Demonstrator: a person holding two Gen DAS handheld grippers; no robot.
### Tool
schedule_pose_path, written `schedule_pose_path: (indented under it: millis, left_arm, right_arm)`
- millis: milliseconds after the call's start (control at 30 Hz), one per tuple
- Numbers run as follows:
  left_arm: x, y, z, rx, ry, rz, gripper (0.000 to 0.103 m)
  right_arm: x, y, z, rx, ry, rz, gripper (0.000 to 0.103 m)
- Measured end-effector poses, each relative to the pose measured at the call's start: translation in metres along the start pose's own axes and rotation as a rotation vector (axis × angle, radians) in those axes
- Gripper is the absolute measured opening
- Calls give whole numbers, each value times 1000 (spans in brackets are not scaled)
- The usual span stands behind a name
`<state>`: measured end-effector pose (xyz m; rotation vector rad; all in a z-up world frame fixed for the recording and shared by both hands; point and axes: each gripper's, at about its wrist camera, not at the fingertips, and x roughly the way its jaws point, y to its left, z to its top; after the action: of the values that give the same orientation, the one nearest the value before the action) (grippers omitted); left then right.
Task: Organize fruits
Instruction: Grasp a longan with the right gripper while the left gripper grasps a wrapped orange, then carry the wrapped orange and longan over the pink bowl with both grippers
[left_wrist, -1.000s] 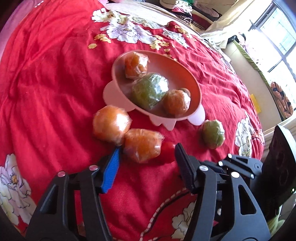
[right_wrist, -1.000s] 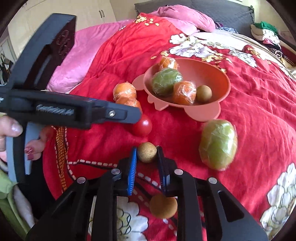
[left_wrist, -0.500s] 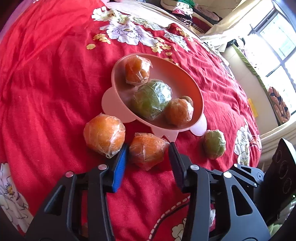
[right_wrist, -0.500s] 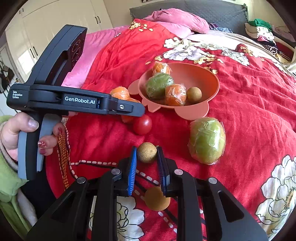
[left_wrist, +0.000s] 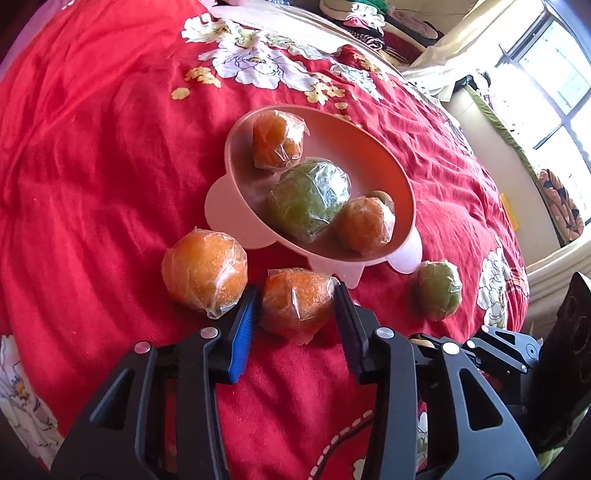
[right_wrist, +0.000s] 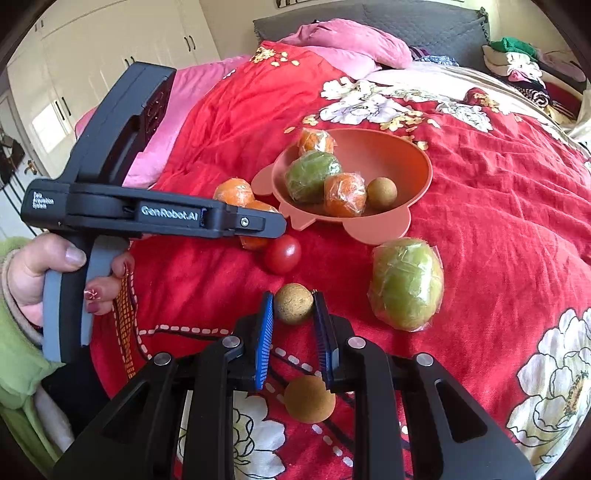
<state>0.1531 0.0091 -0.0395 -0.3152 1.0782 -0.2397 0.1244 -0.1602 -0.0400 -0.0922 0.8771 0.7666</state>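
On the red flowered bedspread (left_wrist: 92, 155) the left gripper (left_wrist: 295, 306) sits low in the left wrist view, its jaws closed in on either side of a plastic-wrapped orange (left_wrist: 297, 302) at the centre of the frame; both pads appear to touch the wrap, so it looks grasped, with the fruit resting on the cloth. Just left of it, touching the blue pad, lies a second wrapped orange (left_wrist: 204, 272). Above them, in the middle of the frame, stands the pink bowl (left_wrist: 236, 155), holding a wrapped orange at its upper edge (left_wrist: 277, 139), a wrapped green fruit (left_wrist: 309, 199) and another wrapped orange (left_wrist: 365, 224) pressed against it. At the right, beside the bowl's foot, a second wrapped green fruit (left_wrist: 439, 290) lies on the bedspread.

In the right wrist view, the right gripper (right_wrist: 293, 306) at lower centre is clenched on a small brown round fruit (right_wrist: 293, 303), pinched between its tips. A second brown fruit (right_wrist: 309, 398) lies lower, between the gripper's arms. A red tomato (right_wrist: 282, 254) rests a little above, near the tip of the left-hand tool, which crosses the left half of the frame, held by the person's hand (right_wrist: 40, 273). Another small brown fruit (right_wrist: 381, 192) sits inside the bowl's right side.
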Motion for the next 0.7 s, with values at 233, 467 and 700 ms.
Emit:
schedule_pose_path:
  millis: [233, 467, 700]
  left_arm:
    - [-20, -12, -3, 45, -29, -16, 31]
    - [-38, -25, -4, 80, -55, -24, 31]
    - [-49, -31, 2, 102, -76, -7, 31]
  right_arm:
    - [-16, 1, 6, 19, -42, -13, 20]
    - [-36, 1, 14, 33, -84, -48, 20]
    - [-52, -6, 21, 49, -127, -56, 20]
